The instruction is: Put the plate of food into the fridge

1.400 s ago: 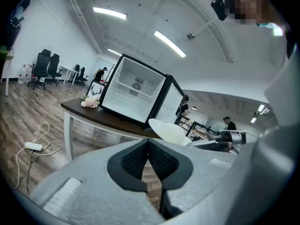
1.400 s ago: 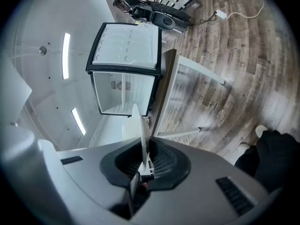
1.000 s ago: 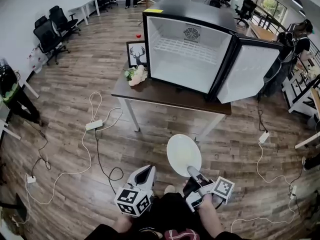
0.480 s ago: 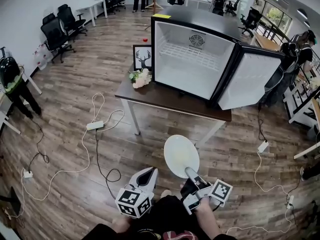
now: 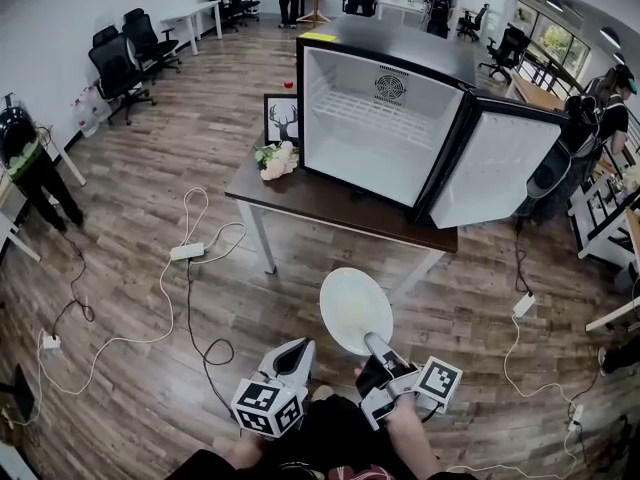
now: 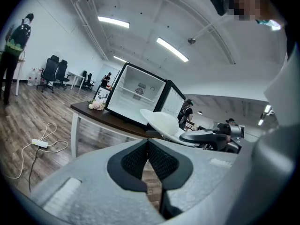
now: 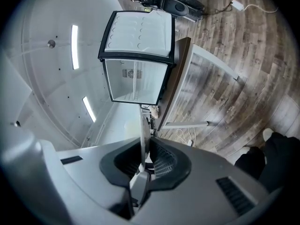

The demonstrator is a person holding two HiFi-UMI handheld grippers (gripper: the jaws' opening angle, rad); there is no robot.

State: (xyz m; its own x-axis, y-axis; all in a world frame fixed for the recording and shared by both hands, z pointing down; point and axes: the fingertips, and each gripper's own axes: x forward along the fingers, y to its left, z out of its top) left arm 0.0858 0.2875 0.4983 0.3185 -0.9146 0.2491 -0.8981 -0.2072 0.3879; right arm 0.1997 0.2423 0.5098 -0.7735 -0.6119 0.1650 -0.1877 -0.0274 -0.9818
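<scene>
I am standing on a wooden floor, looking steeply down at both of my hands. My right tool (image 5: 375, 343) is clamped on the near rim of a white plate (image 5: 352, 308). In the right gripper view the rim stands edge-on between the closed jaws. The plate is held out in front of me, roughly level, above the floor and short of the table (image 5: 330, 203). I cannot make out any food on it from here.

My left tool (image 5: 290, 353) hangs beside the right one. Its jaws are pressed together with nothing between them.

Ahead of me, a small fridge (image 5: 380, 118) sits on the dark table. Its door (image 5: 490, 173) is swung wide to the right and the white inside is bare. On the table to the left of the fridge are flowers (image 5: 275, 158) and a framed deer picture (image 5: 283, 118).

Over the last second the table and fridge have drifted a little nearer and lower in my view. The plate has stayed in the same grip and shifted slightly left. I judge that I am carrying the plate toward the fridge. The plate still has to be lifted over the table edge and into the open compartment, and kept level on the way.
</scene>
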